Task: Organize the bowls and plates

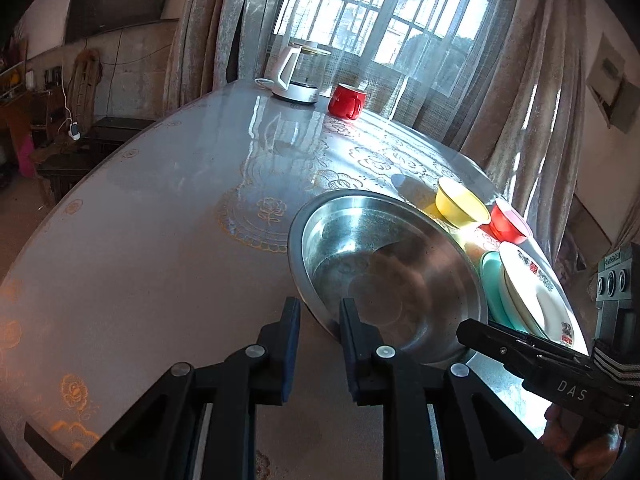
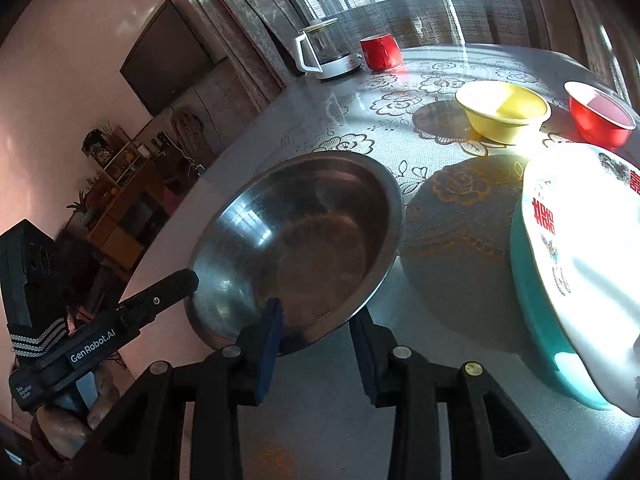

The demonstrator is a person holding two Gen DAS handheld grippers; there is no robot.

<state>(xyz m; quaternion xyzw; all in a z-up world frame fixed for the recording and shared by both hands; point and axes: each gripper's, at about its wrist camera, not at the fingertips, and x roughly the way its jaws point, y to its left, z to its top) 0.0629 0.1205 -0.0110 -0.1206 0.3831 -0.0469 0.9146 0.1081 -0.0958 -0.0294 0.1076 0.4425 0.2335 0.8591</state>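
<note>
The steel basin sits near the table edge, its near rim between the right gripper's parted jaws. The left gripper, jaws apart and empty, straddles the opposite rim. A thin, slick rim could slip or tip, knocking the plates just beside it.

A glass kettle with a white handle stands beside a red mug at the far edge of the lace-patterned desk, before a curtained, barred window; a dark television hangs on the wall.
</note>
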